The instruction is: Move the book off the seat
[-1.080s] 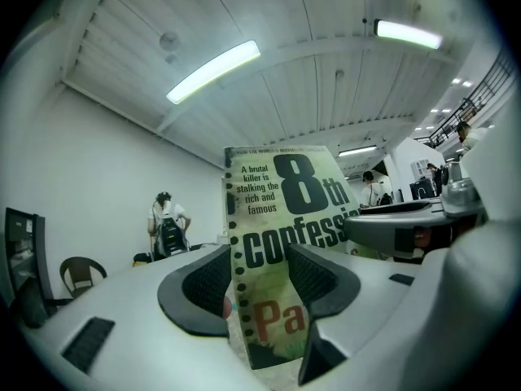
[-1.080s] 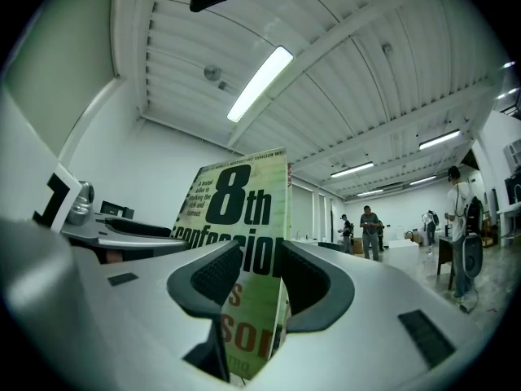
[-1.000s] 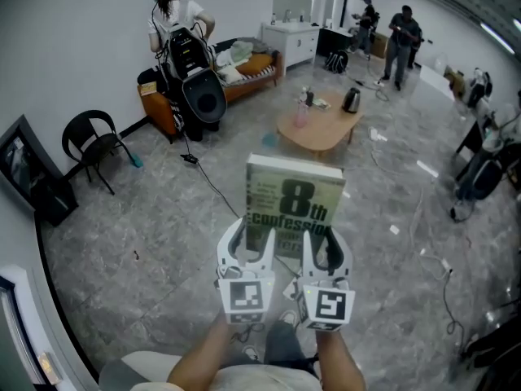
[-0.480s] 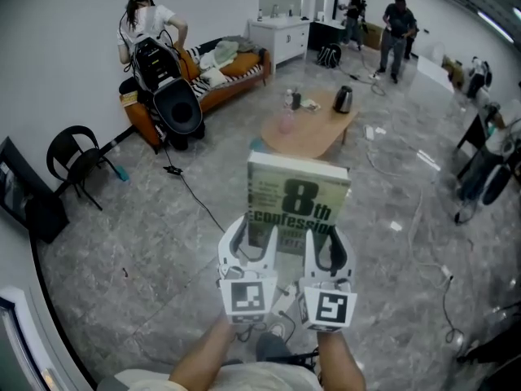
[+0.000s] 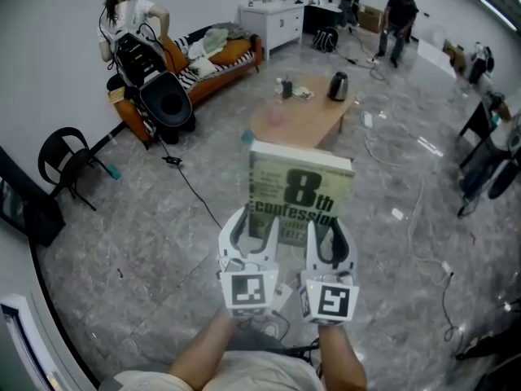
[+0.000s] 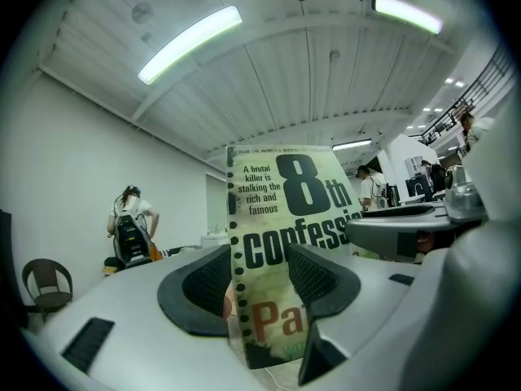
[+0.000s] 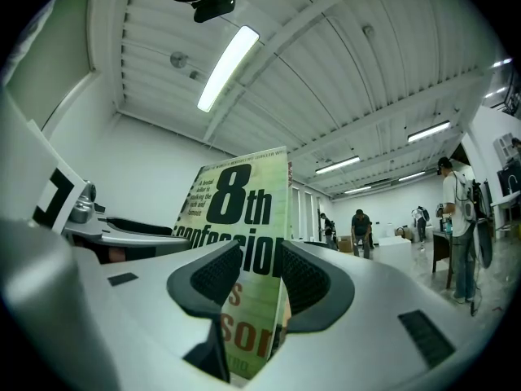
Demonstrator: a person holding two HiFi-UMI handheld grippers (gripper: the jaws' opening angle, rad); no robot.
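A pale green paperback book [image 5: 300, 194] with a big black "8th confession" title is held up in the air, cover facing me, above the grey marble floor. My left gripper [image 5: 249, 247] is shut on the book's lower left edge; in the left gripper view the book [image 6: 281, 243] stands between the black pads. My right gripper [image 5: 326, 247] is shut on the lower right edge, and the book [image 7: 244, 259] fills the gap between its jaws. Both grippers sit side by side below the book, marker cubes toward me. No seat is under the book.
A low wooden table [image 5: 299, 116] with a kettle and bottles stands ahead. An orange sofa [image 5: 203, 63] and a person with a backpack [image 5: 130, 31] are at the far left, a black chair [image 5: 69, 165] at left. Cables [image 5: 383, 149] trail on the floor; people stand far back.
The view has moved forward and to the left: the wooden table and sofa have come closer. The book stays gripped in both grippers, held in the same upright pose.
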